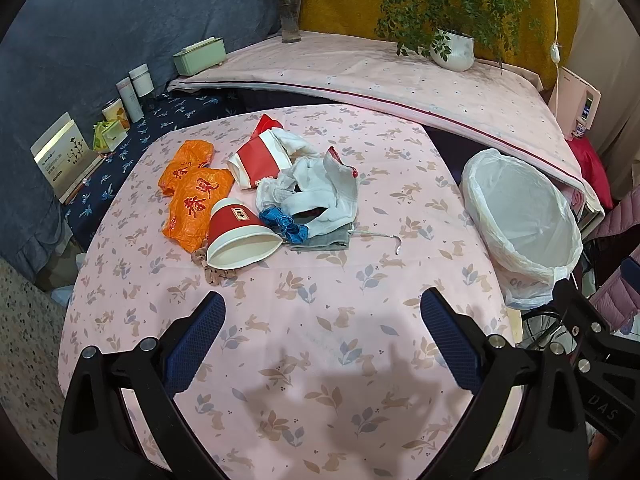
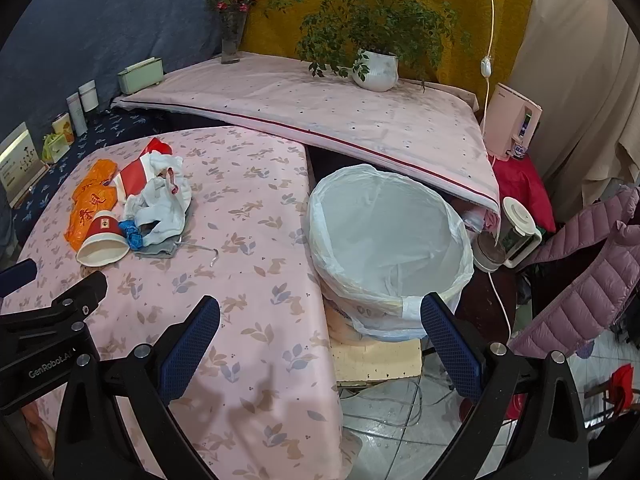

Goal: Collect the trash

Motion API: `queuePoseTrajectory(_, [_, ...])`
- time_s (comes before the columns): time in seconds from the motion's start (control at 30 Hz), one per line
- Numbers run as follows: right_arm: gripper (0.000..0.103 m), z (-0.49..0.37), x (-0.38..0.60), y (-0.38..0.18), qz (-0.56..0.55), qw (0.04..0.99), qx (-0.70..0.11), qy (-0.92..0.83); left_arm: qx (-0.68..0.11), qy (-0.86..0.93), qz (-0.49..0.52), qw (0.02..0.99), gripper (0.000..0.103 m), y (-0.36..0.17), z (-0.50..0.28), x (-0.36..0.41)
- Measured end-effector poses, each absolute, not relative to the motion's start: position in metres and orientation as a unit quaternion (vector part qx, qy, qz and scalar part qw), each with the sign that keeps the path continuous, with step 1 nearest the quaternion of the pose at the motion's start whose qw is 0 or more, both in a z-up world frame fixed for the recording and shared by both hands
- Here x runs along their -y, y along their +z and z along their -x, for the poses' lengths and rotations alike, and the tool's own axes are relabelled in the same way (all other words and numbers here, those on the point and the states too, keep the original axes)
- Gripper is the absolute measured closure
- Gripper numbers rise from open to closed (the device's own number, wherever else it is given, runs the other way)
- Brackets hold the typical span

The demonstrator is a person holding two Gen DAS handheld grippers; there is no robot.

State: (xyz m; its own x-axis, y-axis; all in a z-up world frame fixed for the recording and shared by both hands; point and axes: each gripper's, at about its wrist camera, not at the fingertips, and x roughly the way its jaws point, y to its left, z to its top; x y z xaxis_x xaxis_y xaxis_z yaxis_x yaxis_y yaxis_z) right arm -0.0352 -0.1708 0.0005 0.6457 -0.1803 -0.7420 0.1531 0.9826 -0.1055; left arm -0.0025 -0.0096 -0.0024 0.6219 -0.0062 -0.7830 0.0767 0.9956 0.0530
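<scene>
A pile of trash lies on the pink tablecloth [image 1: 304,320]: an orange plastic bag [image 1: 192,196], a red paper cup on its side [image 1: 240,236], a second crushed red cup [image 1: 260,160], white crumpled plastic [image 1: 320,192], a blue scrap [image 1: 286,224] and a grey piece [image 1: 324,240]. A bin lined with a white bag [image 1: 520,216] stands off the table's right edge. My left gripper [image 1: 322,312] is open and empty, short of the pile. My right gripper [image 2: 320,316] is open and empty, over the table edge near the bin [image 2: 388,240]. The pile also shows in the right wrist view [image 2: 132,216].
A raised pink-covered surface [image 1: 400,80] behind holds a potted plant [image 1: 452,52] and a flower vase [image 1: 290,20]. Boxes and bottles [image 1: 128,96] line the dark cloth at left. A pink jacket [image 2: 592,272], an appliance [image 2: 516,232] and cables on the floor [image 2: 400,408] sit at right.
</scene>
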Motion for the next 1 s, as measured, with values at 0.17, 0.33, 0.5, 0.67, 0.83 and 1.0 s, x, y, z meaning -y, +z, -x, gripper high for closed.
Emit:
queuePoseTrajectory(0.17, [0.007, 0.036, 0.171, 0.0, 0.016, 0.907, -0.41, -0.092, -0.435, -0.024, -0.04, 0.899, 0.009, -0.002, 0.003, 0.012])
queuePoseTrajectory(0.33, [0.007, 0.036, 0.171, -0.001, 0.016, 0.907, -0.41, -0.093, -0.435, -0.025, -0.041, 0.899, 0.009, -0.002, 0.003, 0.014])
queuePoseTrajectory(0.5, [0.007, 0.037, 0.172, -0.001, 0.016, 0.907, -0.409, -0.094, -0.436, -0.025, -0.041, 0.899, 0.009, -0.002, 0.003, 0.014])
queuePoseTrajectory(0.67, [0.007, 0.038, 0.175, -0.003, 0.013, 0.907, -0.408, -0.1, -0.435, -0.028, -0.042, 0.899, 0.009, -0.001, 0.004, 0.017])
queuePoseTrajectory(0.83, [0.007, 0.036, 0.176, -0.002, 0.009, 0.908, -0.404, -0.107, -0.432, -0.03, -0.043, 0.9, 0.009, -0.001, 0.002, 0.017])
queuePoseTrajectory(1.0, [0.007, 0.033, 0.175, 0.0, 0.003, 0.912, -0.394, -0.113, -0.428, -0.028, -0.035, 0.902, 0.009, -0.004, -0.005, 0.005])
